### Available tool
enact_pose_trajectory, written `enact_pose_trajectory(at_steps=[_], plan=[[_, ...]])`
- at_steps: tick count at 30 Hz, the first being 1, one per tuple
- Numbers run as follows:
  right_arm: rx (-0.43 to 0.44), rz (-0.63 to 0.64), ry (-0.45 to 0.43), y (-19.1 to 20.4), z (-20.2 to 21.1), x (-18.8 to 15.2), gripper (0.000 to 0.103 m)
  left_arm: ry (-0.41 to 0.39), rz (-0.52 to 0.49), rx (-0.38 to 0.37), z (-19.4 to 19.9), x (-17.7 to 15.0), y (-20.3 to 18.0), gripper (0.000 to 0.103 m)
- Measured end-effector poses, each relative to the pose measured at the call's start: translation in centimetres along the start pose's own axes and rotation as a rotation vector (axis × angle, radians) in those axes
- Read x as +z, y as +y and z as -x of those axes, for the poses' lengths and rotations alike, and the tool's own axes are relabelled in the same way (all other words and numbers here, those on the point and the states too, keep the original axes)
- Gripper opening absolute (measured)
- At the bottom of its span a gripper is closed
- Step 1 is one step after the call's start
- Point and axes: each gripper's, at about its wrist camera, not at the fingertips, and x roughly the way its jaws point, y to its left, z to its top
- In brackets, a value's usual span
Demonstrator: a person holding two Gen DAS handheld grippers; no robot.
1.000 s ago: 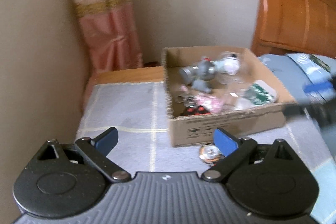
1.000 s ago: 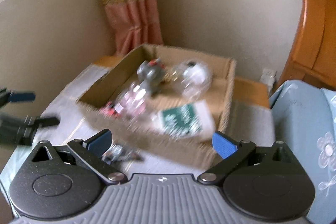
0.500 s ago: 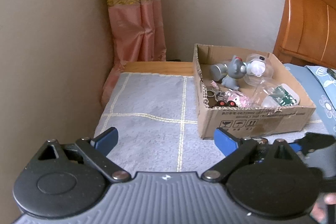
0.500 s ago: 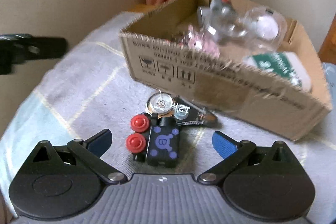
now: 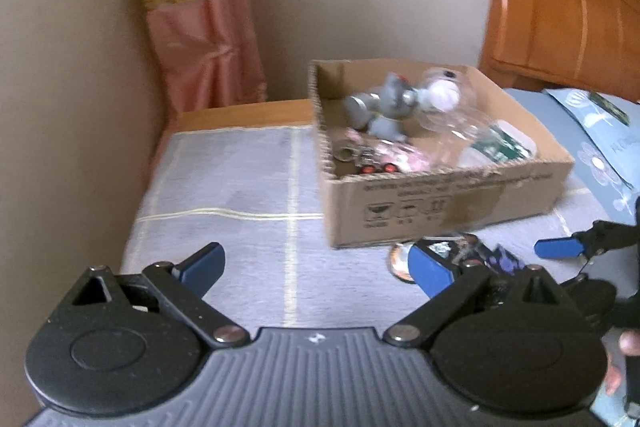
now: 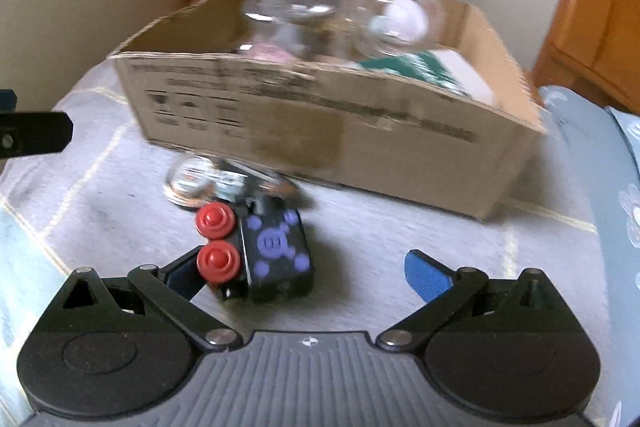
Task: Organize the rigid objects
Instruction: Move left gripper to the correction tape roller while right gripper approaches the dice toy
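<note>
A black toy block with purple dots and two red knobs [image 6: 268, 255] lies on the grey cloth just in front of the cardboard box [image 6: 320, 131]. My right gripper [image 6: 304, 271] is open, low over the cloth, with the toy between its jaws near the left finger. A round clear disc and a small card [image 6: 192, 179] lie behind the toy against the box. My left gripper [image 5: 316, 263] is open and empty over the cloth, left of the box [image 5: 440, 203]. The right gripper's blue fingertip [image 5: 560, 249] shows at the right of the left wrist view.
The box holds a grey toy figure [image 5: 392, 107], clear plastic balls [image 6: 396, 19], a green-and-white pack [image 5: 500, 147] and small pink items. A wooden headboard [image 5: 560, 7] stands at the back right, a pink curtain [image 5: 200, 27] in the corner. A blue pillow [image 6: 600, 167] lies right.
My right gripper has moved closer and lower, so the toy now sits between its jaws. My left gripper has shifted a little, with the box now nearer the middle of its view.
</note>
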Motion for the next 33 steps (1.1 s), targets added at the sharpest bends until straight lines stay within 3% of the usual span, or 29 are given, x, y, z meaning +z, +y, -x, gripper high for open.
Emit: enact_pose_trajectory(at_steps=[8,16,24,29,33], plan=[[-0.052,-0.062,-0.025,-4.0,0.9,-1.2,0.103,0.040,-0.073,-0.077,-3.4,-0.1,-3.3,0.098],[-0.054,-0.065,-0.059,-5.5,1.2,-1.8,0.103,0.092,-0.140,-0.102,-6.6,-0.6,-6.1,0.098],[-0.038,-0.046,-0.080,-6.2,1.2,-2.2,0.103,0.124,-0.096,-0.092,-7.9,-1.3,-4.3,0.100],[-0.037,-0.043,-0.084,-6.2,1.1,-2.1,0.103,0.105,-0.099,-0.045,-7.0,-1.9,-3.3,0.101],[-0.040,-0.047,-0.086,-6.1,1.1,-2.1,0.103,0.112,-0.111,-0.088,-6.7,-1.9,-4.4,0.101]])
